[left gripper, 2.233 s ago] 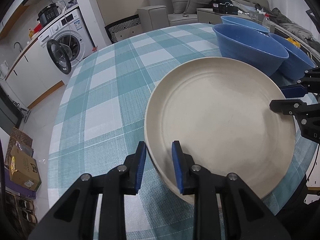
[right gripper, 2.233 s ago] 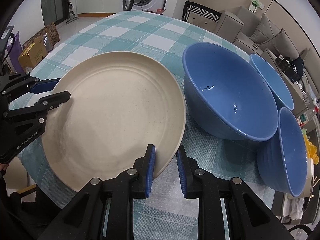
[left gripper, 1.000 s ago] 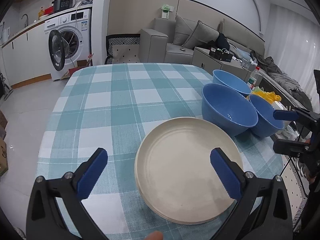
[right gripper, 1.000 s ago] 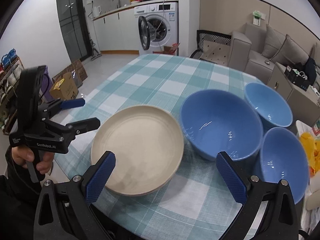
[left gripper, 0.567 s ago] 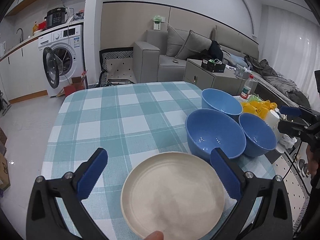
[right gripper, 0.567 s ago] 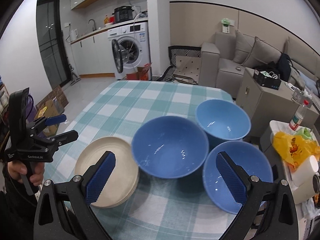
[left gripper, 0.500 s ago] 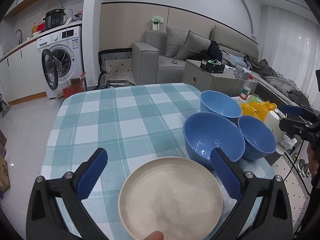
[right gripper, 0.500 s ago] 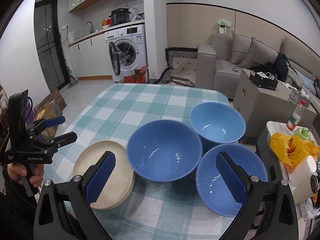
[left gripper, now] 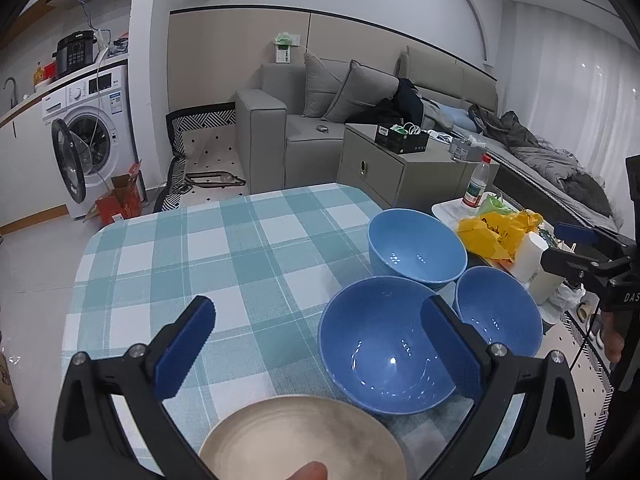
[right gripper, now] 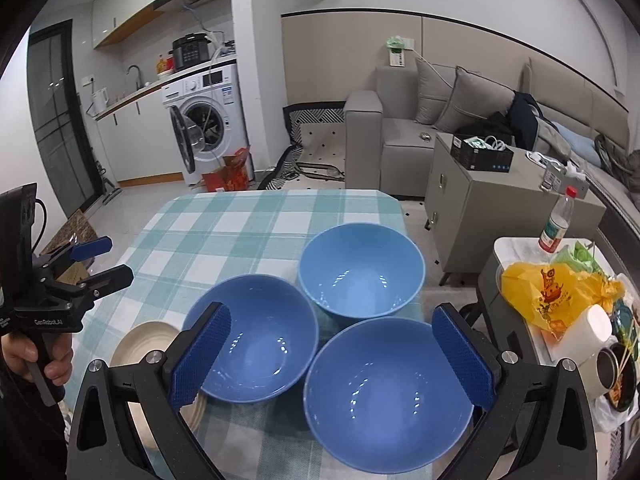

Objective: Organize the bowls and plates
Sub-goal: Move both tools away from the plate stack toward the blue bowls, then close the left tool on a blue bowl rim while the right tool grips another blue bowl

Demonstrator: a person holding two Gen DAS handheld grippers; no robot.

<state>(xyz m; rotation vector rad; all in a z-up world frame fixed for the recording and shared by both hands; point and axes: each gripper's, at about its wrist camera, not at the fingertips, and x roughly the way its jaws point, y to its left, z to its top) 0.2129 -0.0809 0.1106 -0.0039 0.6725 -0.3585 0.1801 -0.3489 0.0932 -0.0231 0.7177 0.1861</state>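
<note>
1. Your left tongs (left gripper: 318,342) are released, the blue pads spread wide and holding nothing; they hang above the near edge of the tabletop (left gripper: 208,248) with its teal check cloth.
2. Your right tongs (right gripper: 330,358) are likewise released and empty, raised over the bowls; in the left wrist view you can see them off at 3 o'clock, beyond the tabletop's edge.
3. The cream plate (left gripper: 300,436) lies flat on the cloth at 6 o'clock in the left wrist view, directly below the left tongs. A fingertip (left gripper: 308,472) shows at the bottom edge of that view.
4. The three blue bowls sit upright in a tight cluster on the right side of the tabletop. In the right wrist view, the large bowl (right gripper: 256,336) is at 7 o'clock, just beside the plate; the far bowl (right gripper: 360,272) is near the centre; the near bowl (right gripper: 384,392) is at 6 o'clock, between the pads of the right tongs.
5. The bowls' rims are touching or nearly so; you cannot tell which from these views.
6. Your left hand (right gripper: 38,356) grips the handle of the left tongs at 9 o'clock in the right wrist view.
7. A yellow bag (right gripper: 556,292) lies on a side table at 3 o'clock, off the tabletop.
</note>
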